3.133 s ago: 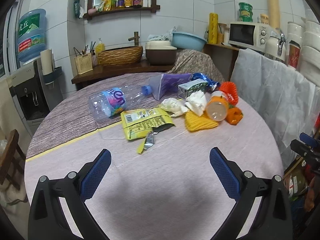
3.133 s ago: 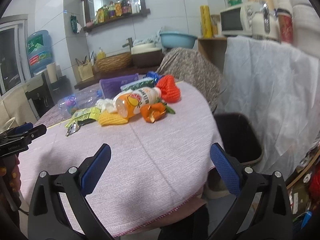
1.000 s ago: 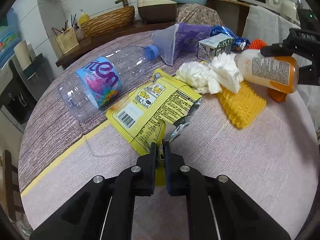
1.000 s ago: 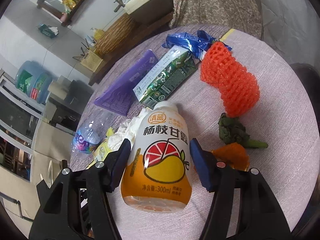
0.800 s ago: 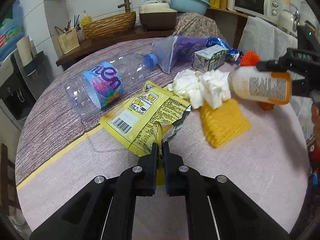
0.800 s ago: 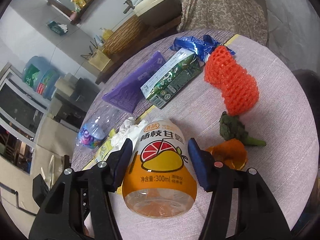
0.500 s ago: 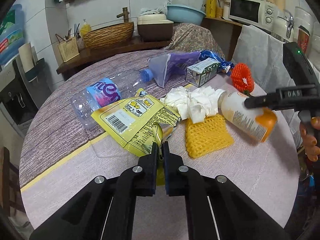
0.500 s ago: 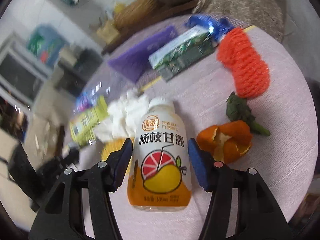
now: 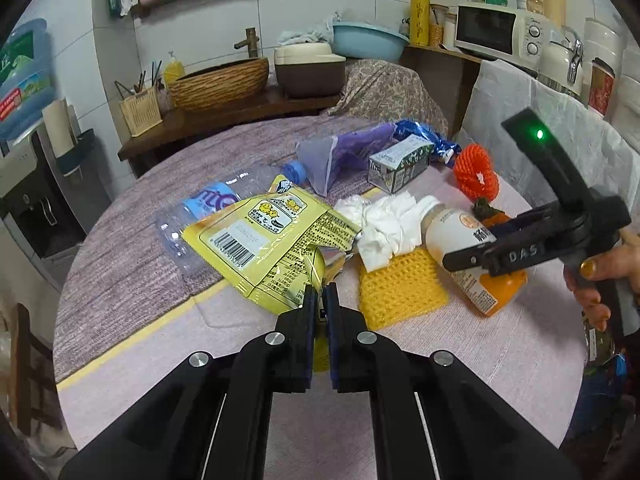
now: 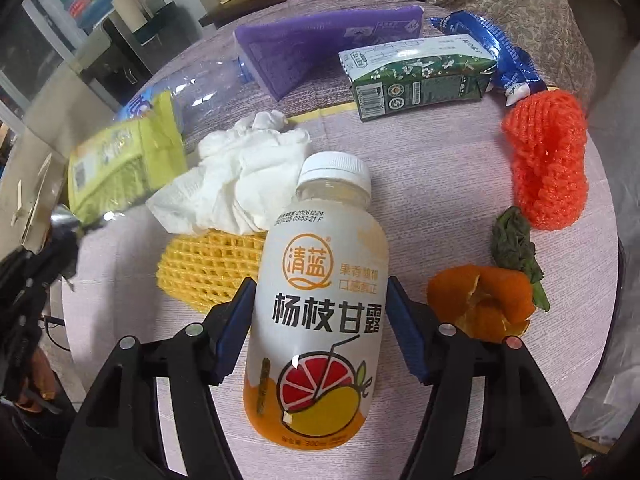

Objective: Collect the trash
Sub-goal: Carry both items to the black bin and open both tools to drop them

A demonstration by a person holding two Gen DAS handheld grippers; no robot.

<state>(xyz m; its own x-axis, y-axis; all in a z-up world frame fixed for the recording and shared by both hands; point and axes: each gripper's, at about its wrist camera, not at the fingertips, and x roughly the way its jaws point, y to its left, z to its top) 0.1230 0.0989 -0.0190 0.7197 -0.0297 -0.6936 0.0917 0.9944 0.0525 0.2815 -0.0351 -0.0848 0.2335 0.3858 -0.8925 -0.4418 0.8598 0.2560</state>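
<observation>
My left gripper [image 9: 319,300] is shut on the torn edge of a yellow snack wrapper [image 9: 264,236], lifted off the round table [image 9: 280,424]. My right gripper [image 10: 320,300] is shut on an orange juice bottle [image 10: 320,312] with a white cap, held above the table; the bottle also shows in the left wrist view [image 9: 464,256]. The wrapper shows blurred at the left of the right wrist view [image 10: 124,160].
On the table lie white tissue [image 10: 240,176], yellow foam net [image 10: 208,264], orange foam net [image 10: 548,160], orange peel [image 10: 484,300], a green stalk [image 10: 512,244], a green carton [image 10: 416,76], a blue wrapper [image 10: 492,56], a purple bag [image 10: 320,44] and a clear bottle [image 9: 200,208].
My left gripper has raised the yellow wrapper higher. My right gripper has carried the juice bottle back toward the table's near right edge.
</observation>
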